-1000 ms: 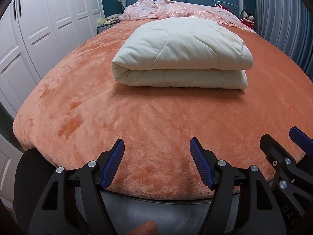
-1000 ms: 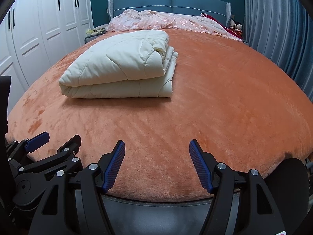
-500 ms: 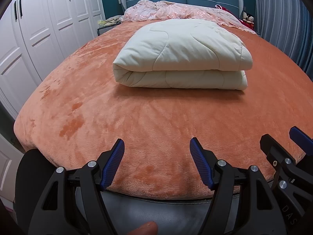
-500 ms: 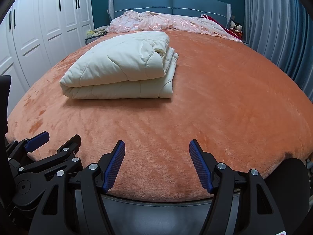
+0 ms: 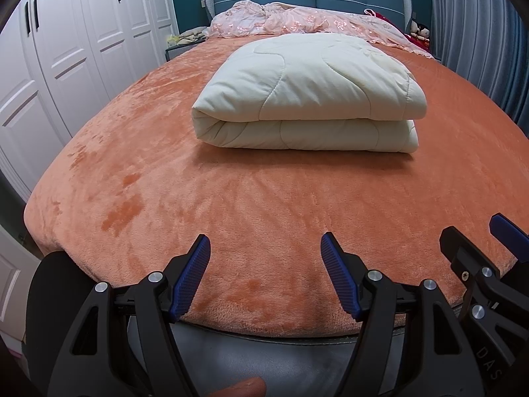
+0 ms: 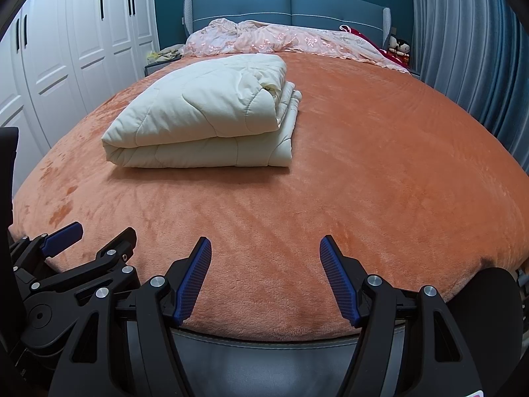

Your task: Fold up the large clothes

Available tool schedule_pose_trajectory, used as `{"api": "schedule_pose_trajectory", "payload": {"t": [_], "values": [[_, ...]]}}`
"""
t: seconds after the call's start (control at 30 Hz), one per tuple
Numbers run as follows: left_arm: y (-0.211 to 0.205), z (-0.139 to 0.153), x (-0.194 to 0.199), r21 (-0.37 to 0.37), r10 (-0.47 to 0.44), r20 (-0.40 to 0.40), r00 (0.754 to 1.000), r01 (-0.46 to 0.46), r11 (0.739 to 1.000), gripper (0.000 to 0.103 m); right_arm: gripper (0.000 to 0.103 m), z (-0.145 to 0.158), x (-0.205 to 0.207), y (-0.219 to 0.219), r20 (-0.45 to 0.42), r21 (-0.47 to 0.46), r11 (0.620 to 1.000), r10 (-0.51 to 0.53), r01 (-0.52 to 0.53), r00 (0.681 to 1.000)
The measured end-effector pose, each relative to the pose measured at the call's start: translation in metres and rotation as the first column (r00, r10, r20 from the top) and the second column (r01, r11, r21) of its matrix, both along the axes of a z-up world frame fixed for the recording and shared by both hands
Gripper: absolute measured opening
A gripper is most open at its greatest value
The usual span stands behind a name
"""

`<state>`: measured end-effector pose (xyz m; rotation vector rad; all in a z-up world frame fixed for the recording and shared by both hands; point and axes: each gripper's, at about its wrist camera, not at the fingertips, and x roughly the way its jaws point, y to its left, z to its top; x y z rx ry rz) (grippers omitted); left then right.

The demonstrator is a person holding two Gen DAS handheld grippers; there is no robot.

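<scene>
The cream quilt [image 5: 307,99] lies folded in a thick bundle on the orange bed cover [image 5: 264,205], well beyond the foot edge of the bed, where both grippers wait. Its long axis runs across the bed, with the rounded fold at its left end and the open layered edges [image 6: 287,112] at its right end. The left gripper [image 5: 265,276] faces the bundle almost straight ahead, so I judge it the nearer one; for the right gripper [image 6: 265,276] the bundle lies ahead and to the left. Both pairs of fingers are spread apart and hold nothing.
</scene>
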<state>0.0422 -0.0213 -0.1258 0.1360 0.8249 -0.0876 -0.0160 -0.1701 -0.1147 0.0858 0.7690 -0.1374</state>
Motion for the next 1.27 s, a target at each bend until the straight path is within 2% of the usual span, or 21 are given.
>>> {"api": "schedule_pose_trajectory", "payload": {"t": [1.27], "values": [[-0.0003, 0.005, -0.0043, -0.015, 0.005, 0.009, 1.0, -0.005, 1.0, 0.065, 0.067, 0.0015, -0.001, 0.0011, 0.004, -0.006, 1.0, 0.0, 0.0, 1.0]]}}
